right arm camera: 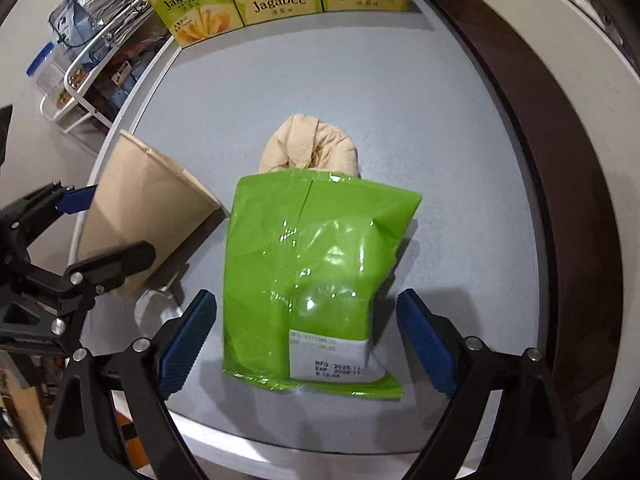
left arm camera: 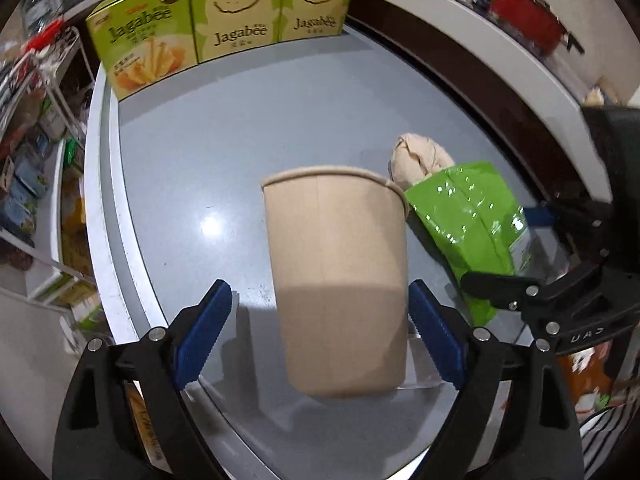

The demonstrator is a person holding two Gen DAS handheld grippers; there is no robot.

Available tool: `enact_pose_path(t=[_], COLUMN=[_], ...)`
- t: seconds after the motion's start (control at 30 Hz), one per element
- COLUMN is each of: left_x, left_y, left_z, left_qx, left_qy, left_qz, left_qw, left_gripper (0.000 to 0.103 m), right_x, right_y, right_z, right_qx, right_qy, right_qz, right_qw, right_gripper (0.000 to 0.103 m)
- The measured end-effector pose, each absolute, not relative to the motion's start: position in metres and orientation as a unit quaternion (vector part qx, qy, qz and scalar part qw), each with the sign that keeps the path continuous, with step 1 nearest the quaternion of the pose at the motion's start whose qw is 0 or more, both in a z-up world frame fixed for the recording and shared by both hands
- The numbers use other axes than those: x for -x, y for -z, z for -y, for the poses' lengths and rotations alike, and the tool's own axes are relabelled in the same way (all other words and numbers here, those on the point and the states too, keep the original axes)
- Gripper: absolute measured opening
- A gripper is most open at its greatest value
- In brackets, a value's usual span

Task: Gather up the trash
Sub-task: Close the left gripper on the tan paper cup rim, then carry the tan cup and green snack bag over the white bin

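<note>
Three green cardboard Jagabee snack boxes (left arm camera: pixel 224 20) stand upright in a row at the far edge of the grey worktop (left arm camera: pixel 192 152), beside a white wire rack (right arm camera: pixel 92 76).

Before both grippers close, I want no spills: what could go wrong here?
1. The paper cup stands between the open left gripper pads, nearer the right one; an uneven squeeze may tip or crush it.
2. The glossy green bag between the open right gripper pads may slip.

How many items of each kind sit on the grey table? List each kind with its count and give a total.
Green Jagabee snack boxes: 3
Brown paper cup: 1
Shiny green plastic pouch: 1
Crumpled beige paper wad: 1
Total: 6
</note>
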State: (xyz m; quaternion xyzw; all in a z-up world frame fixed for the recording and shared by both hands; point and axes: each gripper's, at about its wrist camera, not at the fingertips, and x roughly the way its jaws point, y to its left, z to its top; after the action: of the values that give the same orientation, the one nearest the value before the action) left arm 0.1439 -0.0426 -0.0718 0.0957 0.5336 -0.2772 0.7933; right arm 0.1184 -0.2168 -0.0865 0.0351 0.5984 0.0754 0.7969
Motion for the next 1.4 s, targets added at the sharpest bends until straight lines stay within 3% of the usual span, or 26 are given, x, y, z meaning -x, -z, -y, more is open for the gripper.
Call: enact_pose_path(t=[0.2,0.3,0.7,1.4], left_x=[-0.141,-0.143,-0.144,-0.101], left_y=[0.074,0.078,0.070,0.033], left_z=[0.052,0.054,0.044,0.014], left_qx=[-0.119,-0.116,-0.100,-0.029], left_qy=[0.272,0.271,0.249,0.210], left_qz=[-0.524,-0.532,-0.524,-0.490], left_qw=[0.798,0.794,0.808,0.845], left_gripper=[0.090,0.072,0.070,0.070], right_x=[-0.118,-0.118,-0.115,-0.097], right_y=[0.087,0.085,0.083,0.052], right_z=[0.218,0.217,0.223,0.234], right_qx=[-0.028,-0.011,-0.038,-0.079], right_qy=[-0.073,-0.076,-0.083,-0.113], right_qz=[-0.595,-0.589,-0.582,-0.559], right_qw=[0.800,0.804,0.808,0.818], right_gripper=[0.087,0.072,0.065,0.063])
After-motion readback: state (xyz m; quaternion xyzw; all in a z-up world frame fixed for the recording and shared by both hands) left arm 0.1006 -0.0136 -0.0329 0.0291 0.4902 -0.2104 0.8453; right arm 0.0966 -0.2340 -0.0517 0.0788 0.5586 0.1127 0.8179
